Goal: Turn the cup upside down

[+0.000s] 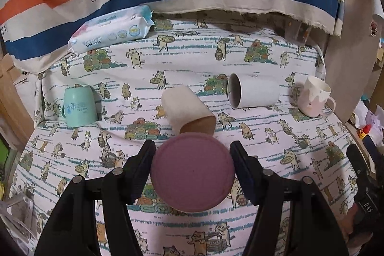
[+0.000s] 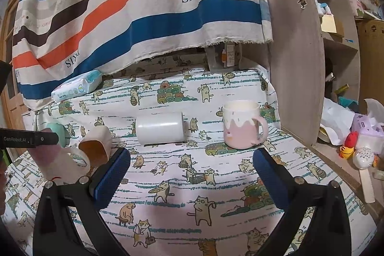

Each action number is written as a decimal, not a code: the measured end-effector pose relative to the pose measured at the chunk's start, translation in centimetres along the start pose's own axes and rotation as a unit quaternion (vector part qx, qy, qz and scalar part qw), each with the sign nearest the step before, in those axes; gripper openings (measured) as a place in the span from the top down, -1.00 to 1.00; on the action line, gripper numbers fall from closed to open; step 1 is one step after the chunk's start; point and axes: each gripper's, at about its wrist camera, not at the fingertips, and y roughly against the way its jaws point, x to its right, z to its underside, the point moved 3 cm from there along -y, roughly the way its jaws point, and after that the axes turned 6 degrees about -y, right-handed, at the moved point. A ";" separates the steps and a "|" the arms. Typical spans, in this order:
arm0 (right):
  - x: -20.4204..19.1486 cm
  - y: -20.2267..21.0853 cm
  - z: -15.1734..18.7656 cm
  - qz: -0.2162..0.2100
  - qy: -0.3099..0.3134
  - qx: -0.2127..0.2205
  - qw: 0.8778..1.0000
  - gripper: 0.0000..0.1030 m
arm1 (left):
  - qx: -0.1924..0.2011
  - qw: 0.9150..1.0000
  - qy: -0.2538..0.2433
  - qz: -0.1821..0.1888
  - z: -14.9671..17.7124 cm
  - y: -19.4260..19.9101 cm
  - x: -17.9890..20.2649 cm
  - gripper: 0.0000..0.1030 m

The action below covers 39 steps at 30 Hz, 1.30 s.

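The left gripper (image 1: 193, 157) pinched the purple cup (image 1: 193, 172), base toward the camera. The right gripper (image 2: 192, 162), jaws spread, held nothing; the pink mug (image 2: 241, 127) stood upright at one o'clock.

Both wrist views face the cat-print table (image 1: 182, 64) closely.

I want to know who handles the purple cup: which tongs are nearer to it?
Left. The left tongs have the purple cup between their fingers, base toward the camera. The right tongs stand open and empty off to the cup's right.
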 end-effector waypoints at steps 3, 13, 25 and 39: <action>0.0 -0.1 0.0 -0.001 -0.001 -0.001 1.000 -0.99 | 0.015 1.000 -0.007 -0.003 0.1 0.0 0.0 0.01; 0.0 -0.1 0.1 -0.001 -0.001 -0.003 1.000 -0.99 | 0.054 0.999 0.003 0.005 -0.1 1.2 -0.7 -0.01; -0.6 0.0 0.1 0.001 0.010 0.001 1.000 -0.99 | 0.243 0.968 -0.029 -0.047 1.2 8.0 -3.8 -1.00; -7.8 1.8 -0.5 -0.026 0.043 0.038 0.998 -0.99 | 0.308 0.951 -0.015 0.002 4.7 9.4 -7.7 -1.00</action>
